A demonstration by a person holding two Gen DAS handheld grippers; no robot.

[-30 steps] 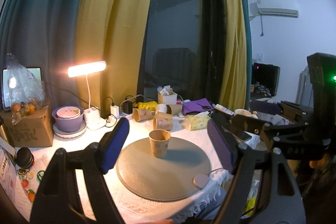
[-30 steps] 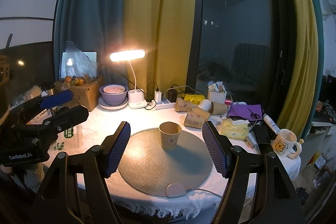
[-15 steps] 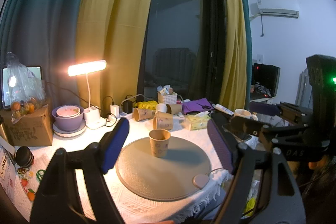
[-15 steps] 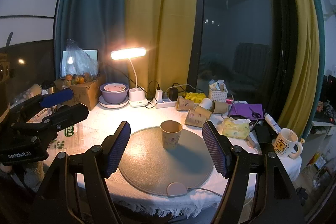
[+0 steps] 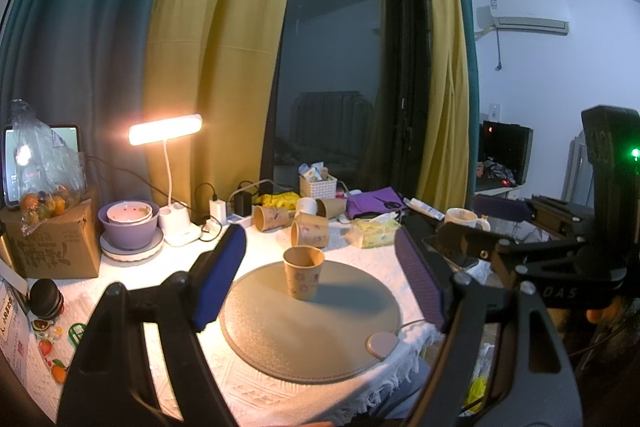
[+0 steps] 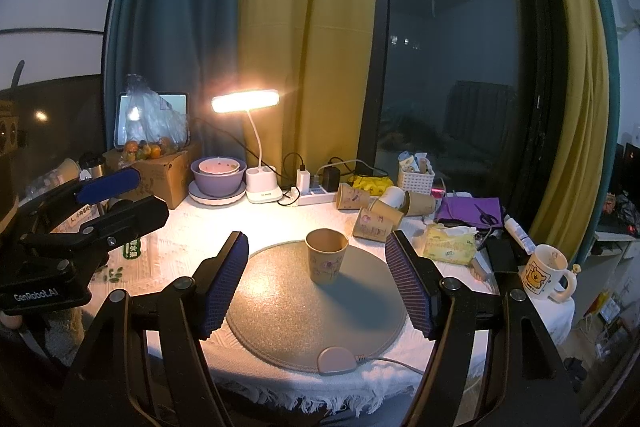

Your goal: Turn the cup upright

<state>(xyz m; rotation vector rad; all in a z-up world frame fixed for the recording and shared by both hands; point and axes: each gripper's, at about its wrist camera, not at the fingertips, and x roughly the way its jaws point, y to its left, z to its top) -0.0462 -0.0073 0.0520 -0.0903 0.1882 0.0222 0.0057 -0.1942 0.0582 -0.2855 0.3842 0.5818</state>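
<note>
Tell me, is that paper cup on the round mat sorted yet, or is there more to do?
It looks done: the paper cup stands upright, mouth up, on the round mat. Nothing is in hand: the right gripper and left gripper are both open and apart from it. Several other cups lie tipped behind the mat; whether those count, I can't tell.

I count one paper cup (image 6: 326,255) upright on the round mat (image 6: 280,315). Behind that mat lie four more cups (image 6: 376,209) in a heap, beside one tissue pack (image 6: 450,243) and one bear mug (image 6: 545,273).
</note>
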